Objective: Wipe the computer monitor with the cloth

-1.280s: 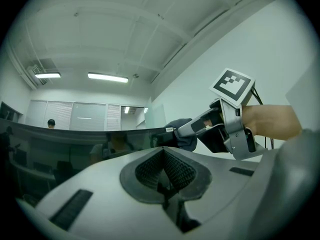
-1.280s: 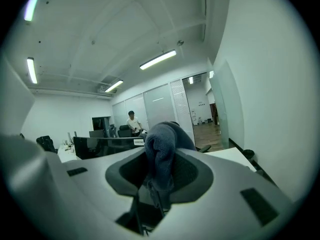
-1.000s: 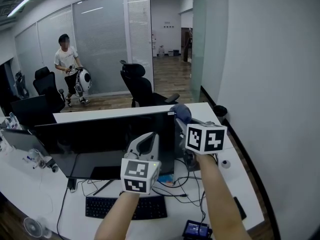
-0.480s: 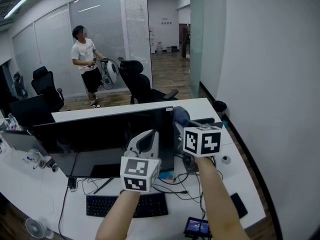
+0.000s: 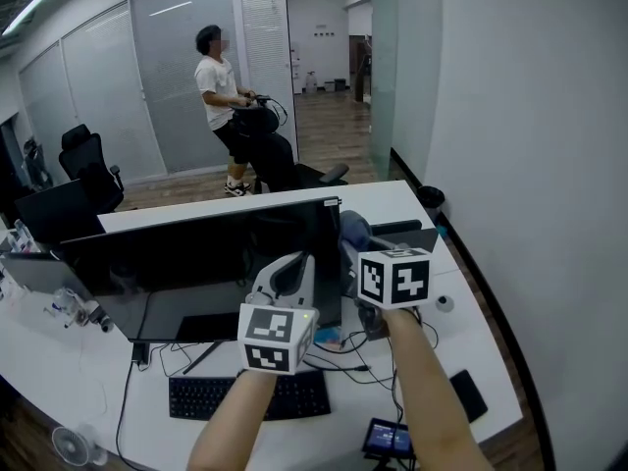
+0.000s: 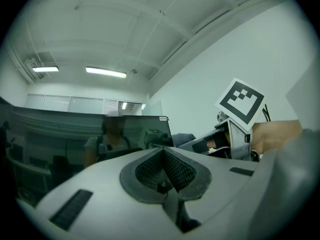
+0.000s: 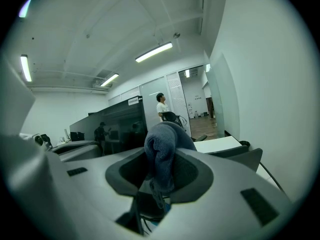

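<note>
Pinching cloth (image 7: 162, 149) beside monitor's (image 5: 196, 253) right edge (right gripper (image 7: 159, 171)).

L claw (image 6: 163, 168) closed, R claw (image 7: 161, 173) clamped.

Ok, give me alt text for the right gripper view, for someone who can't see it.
The right hand-held gripper has its jaws closed on a bunched blue-grey cloth, seen close up. Beyond it stands a dark computer monitor on a white desk, and a person in a white shirt stands far back in the office.
</note>
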Demonstrator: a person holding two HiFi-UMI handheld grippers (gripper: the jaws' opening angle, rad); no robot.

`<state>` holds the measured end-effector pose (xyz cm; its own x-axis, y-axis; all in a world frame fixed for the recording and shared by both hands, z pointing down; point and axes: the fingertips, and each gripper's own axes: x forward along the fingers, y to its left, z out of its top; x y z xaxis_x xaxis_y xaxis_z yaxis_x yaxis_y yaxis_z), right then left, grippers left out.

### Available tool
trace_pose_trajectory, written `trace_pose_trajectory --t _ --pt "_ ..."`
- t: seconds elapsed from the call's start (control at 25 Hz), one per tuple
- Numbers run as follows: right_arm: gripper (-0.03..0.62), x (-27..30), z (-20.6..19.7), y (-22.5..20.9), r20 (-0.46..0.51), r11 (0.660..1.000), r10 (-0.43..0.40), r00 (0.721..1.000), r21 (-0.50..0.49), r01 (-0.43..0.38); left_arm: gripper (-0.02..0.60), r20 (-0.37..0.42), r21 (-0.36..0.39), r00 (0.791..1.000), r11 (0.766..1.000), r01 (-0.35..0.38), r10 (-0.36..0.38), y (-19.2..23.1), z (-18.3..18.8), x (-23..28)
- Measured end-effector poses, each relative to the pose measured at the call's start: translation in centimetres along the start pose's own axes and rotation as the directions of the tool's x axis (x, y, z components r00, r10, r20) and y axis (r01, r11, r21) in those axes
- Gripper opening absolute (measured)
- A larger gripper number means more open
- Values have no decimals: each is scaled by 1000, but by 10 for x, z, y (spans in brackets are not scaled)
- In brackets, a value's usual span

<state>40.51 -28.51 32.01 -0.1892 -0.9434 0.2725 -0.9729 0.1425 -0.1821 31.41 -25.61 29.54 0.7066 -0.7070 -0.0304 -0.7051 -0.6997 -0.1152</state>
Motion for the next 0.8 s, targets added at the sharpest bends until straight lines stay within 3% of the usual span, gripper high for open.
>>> trace_pose_trajectory --t 0.8 --pt "120 9 -54 -7 -89 1000 -17 996 -18 16 8 -34 -31 999 999 34 -35 -13 -31 4"
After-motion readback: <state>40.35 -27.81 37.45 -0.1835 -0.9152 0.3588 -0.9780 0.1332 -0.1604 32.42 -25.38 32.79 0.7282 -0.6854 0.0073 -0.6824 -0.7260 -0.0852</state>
